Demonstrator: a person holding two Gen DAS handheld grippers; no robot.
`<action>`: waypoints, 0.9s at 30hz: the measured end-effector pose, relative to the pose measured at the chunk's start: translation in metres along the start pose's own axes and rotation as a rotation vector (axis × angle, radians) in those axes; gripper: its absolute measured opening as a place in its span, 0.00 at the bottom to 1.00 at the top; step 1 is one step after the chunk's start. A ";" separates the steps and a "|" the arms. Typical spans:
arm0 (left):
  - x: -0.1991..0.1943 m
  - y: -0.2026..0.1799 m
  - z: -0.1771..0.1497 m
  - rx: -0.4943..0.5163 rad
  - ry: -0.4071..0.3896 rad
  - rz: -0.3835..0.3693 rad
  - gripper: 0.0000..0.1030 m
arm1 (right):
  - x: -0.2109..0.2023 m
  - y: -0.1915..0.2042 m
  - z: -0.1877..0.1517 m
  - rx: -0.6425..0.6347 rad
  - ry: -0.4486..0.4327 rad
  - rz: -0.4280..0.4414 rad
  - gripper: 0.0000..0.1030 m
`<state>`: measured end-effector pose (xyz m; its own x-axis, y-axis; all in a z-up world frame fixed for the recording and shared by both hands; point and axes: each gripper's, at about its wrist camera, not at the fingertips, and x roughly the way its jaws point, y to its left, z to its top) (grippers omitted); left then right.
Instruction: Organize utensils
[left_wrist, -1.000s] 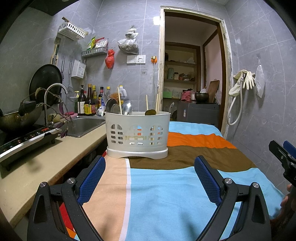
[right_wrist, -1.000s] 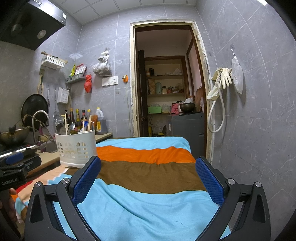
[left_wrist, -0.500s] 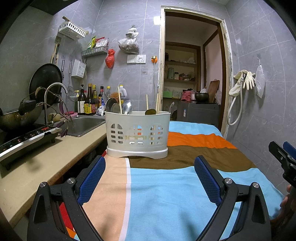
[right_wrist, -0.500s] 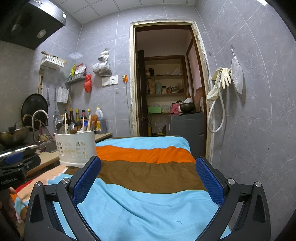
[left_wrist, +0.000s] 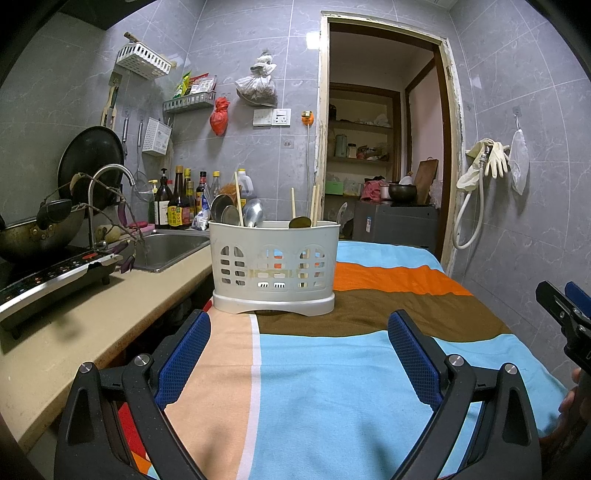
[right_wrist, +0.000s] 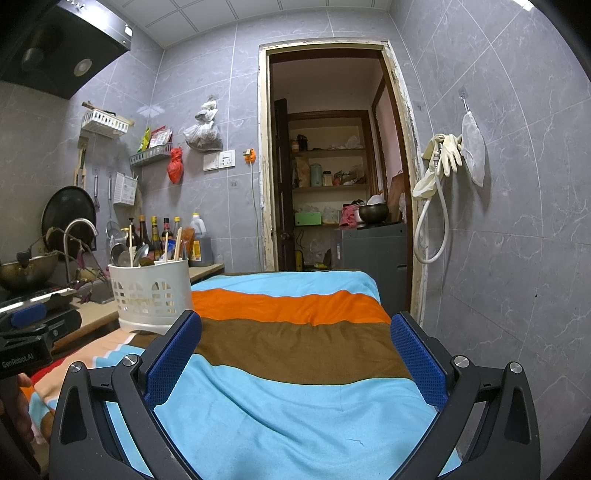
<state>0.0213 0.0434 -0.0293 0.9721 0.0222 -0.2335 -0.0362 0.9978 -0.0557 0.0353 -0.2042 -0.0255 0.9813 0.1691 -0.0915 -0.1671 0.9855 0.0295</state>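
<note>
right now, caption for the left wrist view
Open left gripper faces a white utensil caddy on a striped cloth.

We see our left gripper (left_wrist: 299, 354) as a black, matte plastic frame with two angular arms, each cut through by a triangular opening. Round silver screws sit on the joints, two to each side. Its fingers (left_wrist: 413, 360) carry deep blue pads with a fine mesh-like texture. Our right gripper (right_wrist: 293, 360) is built the same: black arms, silver screws, blue textured pads. Seen from the side in the right wrist view, the body of the left one is a black block with a blue insert and white lettering reading "GenRobot.AI". A little bare skin of our right hand (left_wrist: 570, 391) shows at the frame's edge.
</note>
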 end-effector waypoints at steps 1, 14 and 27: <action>0.000 0.000 0.000 0.001 0.001 0.001 0.91 | 0.000 0.000 0.000 0.000 0.000 -0.001 1.00; 0.000 0.000 0.001 0.000 0.001 -0.004 0.91 | 0.000 0.000 0.000 0.000 0.001 0.000 1.00; 0.002 0.005 -0.004 -0.023 0.033 -0.029 0.91 | 0.000 0.000 0.000 0.000 0.002 0.000 1.00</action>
<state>0.0225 0.0478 -0.0340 0.9645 -0.0095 -0.2638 -0.0136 0.9962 -0.0856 0.0352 -0.2038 -0.0259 0.9813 0.1688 -0.0930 -0.1667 0.9856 0.0295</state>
